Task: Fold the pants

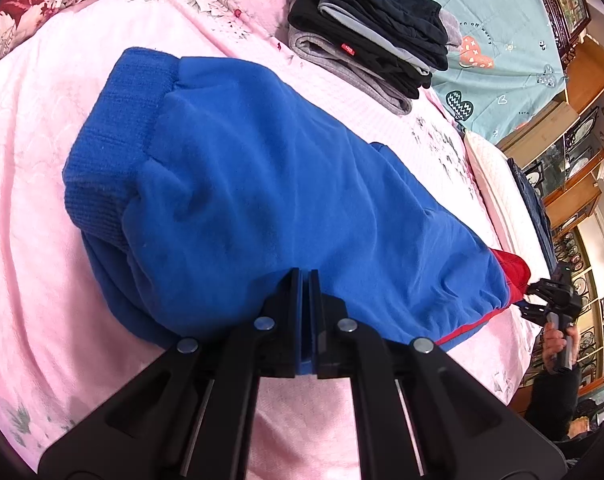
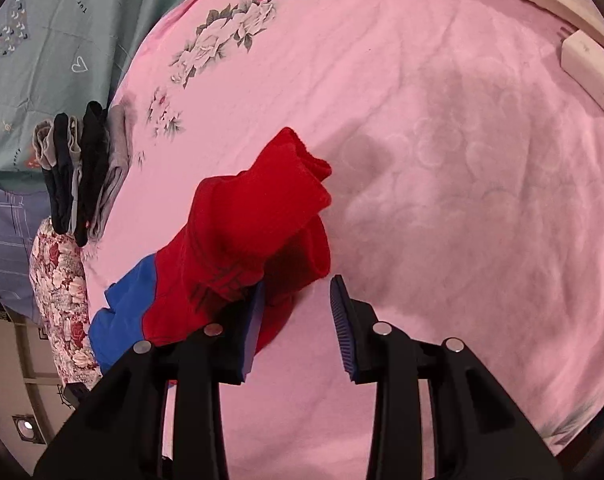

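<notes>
The blue pants (image 1: 262, 184) lay folded on the pink bedspread (image 1: 30, 240), filling the middle of the left wrist view, ribbed waistband toward the upper left. The left gripper (image 1: 303, 280) was clamped tight on the near blue edge at lower centre. In the right wrist view, the red leg end (image 2: 258, 232) lay crumpled at centre-left, and the right gripper (image 2: 298, 292) stood with jaws parted, its left finger against the red cloth, pinching nothing. A stack of folded dark clothes (image 1: 373, 32) sat at the upper right of the left view.
</notes>
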Tool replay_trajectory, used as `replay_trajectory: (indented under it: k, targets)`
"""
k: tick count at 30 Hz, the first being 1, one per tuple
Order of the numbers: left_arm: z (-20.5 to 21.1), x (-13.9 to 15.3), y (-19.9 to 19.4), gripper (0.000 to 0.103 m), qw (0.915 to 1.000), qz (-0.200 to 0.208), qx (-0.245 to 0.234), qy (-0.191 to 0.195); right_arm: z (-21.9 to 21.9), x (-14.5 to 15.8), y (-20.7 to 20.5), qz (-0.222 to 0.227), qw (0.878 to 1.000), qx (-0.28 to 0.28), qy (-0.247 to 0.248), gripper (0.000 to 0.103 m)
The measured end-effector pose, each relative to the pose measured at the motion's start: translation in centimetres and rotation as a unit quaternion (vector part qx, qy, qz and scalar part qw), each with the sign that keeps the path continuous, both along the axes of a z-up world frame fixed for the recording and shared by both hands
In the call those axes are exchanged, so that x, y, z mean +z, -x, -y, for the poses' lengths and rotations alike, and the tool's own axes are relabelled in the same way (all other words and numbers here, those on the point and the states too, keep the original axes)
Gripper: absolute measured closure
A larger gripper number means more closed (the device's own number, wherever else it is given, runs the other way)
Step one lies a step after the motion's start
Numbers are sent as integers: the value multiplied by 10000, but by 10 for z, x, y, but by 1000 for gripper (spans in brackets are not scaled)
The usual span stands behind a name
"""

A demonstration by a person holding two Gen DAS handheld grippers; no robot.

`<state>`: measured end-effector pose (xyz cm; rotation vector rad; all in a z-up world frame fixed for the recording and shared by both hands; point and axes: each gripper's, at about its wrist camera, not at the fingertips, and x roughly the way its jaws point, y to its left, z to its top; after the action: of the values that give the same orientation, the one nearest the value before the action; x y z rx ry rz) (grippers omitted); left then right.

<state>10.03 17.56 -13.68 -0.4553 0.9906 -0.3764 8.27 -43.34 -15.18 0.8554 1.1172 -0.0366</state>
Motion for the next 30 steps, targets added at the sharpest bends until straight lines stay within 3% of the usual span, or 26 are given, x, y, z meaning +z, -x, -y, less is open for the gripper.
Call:
replay_trajectory:
  k: [2, 3, 4, 8, 11, 15, 17, 19, 22, 26, 28, 30]
  targets:
    - [0, 0, 0, 100, 10000, 6, 0, -17, 0, -10, -11, 83, 9996, 43, -274, 78]
    - [1, 0, 0, 100, 10000, 15, -2, -44, -2, -16, -17, 168, 9984, 81, -535, 98]
    - [1, 0, 1, 100, 10000, 26, -4, -68, -3, -19, -21, 246, 9980, 41, -573, 98]
    - [2, 1, 1, 100, 9999, 59, -19, -134, 2, 13, -7, 600, 9975, -329, 195, 99]
    - [2, 1, 1, 100, 9999, 55, -25, -122, 17, 30, 8, 741, 9955, -526, 262, 99]
    - [0, -1, 0, 100, 10000, 17, -19, -62, 10, -6, -5, 141, 9983, -328, 460, 99]
    - [1, 0, 1, 100, 10000, 50, -28, -78, 14, -14, -5, 127, 9989, -299, 342, 100]
    - [0, 0, 1, 99, 10000, 50, -32, -78, 19, -4, 1, -9, 9982, -370, 466, 89]
    - [-3, -1, 0, 100, 10000, 18, -23, 46, 25, 23, 21, 153, 9938, -585, 938, 84]
    - [-4, -2, 0, 99, 10000, 9, -22, 88, 14, 51, 33, 536, 9961, -377, 595, 79]
    - [-3, -1, 1, 100, 10000, 30, -23, 41, -2, 47, 25, 446, 9983, -152, 347, 72]
    - [-2, -1, 1, 100, 10000, 51, -26, -10, -17, 36, 13, 272, 9994, 28, 235, 71]
